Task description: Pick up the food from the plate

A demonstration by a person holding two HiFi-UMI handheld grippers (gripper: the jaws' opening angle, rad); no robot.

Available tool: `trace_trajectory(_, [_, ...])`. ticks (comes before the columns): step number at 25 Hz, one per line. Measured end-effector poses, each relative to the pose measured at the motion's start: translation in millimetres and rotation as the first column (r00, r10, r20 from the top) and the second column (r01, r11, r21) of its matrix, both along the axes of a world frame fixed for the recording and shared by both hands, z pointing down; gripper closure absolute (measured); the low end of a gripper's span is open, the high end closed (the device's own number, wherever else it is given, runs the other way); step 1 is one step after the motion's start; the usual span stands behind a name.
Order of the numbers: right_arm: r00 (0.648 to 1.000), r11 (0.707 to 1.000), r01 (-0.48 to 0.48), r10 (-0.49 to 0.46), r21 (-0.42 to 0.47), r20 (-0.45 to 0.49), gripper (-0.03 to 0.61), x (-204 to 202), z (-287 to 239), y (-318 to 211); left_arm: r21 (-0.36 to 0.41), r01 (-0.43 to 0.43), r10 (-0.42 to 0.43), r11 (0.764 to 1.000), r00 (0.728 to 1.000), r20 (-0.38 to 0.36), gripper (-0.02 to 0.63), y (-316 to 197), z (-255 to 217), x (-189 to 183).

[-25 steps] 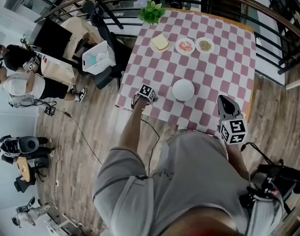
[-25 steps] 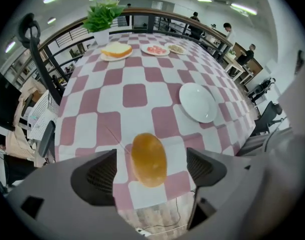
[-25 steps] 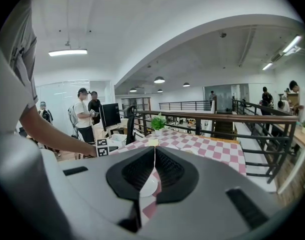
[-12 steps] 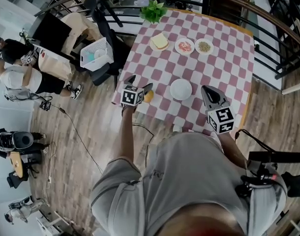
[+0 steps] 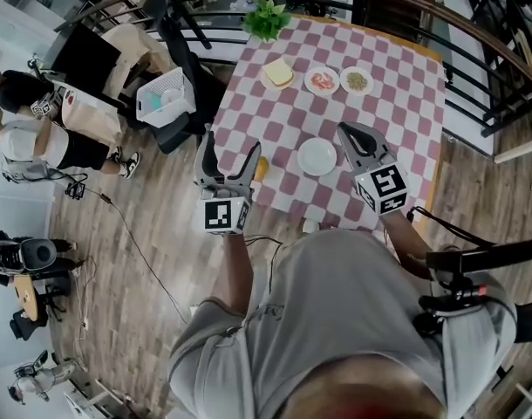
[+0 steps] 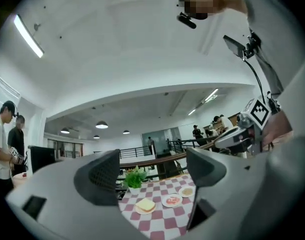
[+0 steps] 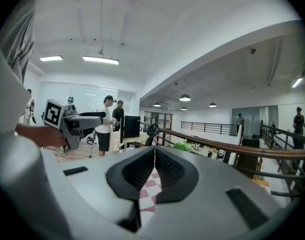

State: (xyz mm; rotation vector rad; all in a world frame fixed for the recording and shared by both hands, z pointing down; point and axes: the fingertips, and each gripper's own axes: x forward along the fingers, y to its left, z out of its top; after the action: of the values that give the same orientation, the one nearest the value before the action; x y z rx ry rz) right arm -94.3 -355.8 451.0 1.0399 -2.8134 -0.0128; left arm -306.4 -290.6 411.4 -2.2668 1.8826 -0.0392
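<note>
My left gripper [image 5: 229,151] hangs at the table's [image 5: 397,103] 8 o'clock corner. Its jaws are spread wide and nothing is between them. My right gripper [image 5: 344,131] is just at 2 o'clock of the empty plate [image 5: 317,156]. Its jaws are pressed together and pinch nothing.

The food stands in a row toward the table's 12 o'clock end, well apart from both grippers. The left plate [image 6: 137,210] carries bread [image 5: 278,74], a flat and nearly square slice, so I can make out no long axis. At its 3 o'clock the middle plate [image 5: 310,85] holds red food [image 5: 323,80]. At 3 o'clock again, the right plate [image 5: 369,85] holds crumbly food [image 5: 358,80]. From my left gripper's view the row shows between my open jaws.

A plant [image 5: 266,20] stands at the table's 11 o'clock corner, at 12 o'clock of the bread.

An orange piece [image 5: 262,168] lies on the table at 9 o'clock of the empty plate, just beside one left jaw. Its long axis runs from 12 to 6. I cannot tell whether it touches the jaw.
</note>
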Motion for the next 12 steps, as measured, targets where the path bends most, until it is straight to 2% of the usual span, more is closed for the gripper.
trace_trajectory(3, [1.0, 1.0, 0.01, -0.011, 0.026, 0.026, 0.563, -5.1, -11.4, -1.4, 0.013, 0.007, -0.007, 1.0, 1.0, 0.017, 0.189, 6.9, -5.0, 4.4])
trace_trajectory(11, [1.0, 1.0, 0.007, -0.007, 0.011, 0.028, 0.565, -9.3, -7.5, 1.1, -0.003, -0.002, 0.003, 1.0, 1.0, 0.014, 0.19, 3.1, -1.5, 2.8])
trace_trajectory(12, [1.0, 1.0, 0.003, -0.003, 0.011, 0.031, 0.563, -8.2, -8.0, 0.9, 0.009, 0.001, -0.001, 1.0, 1.0, 0.019, 0.252, 4.6, -4.9, 3.5])
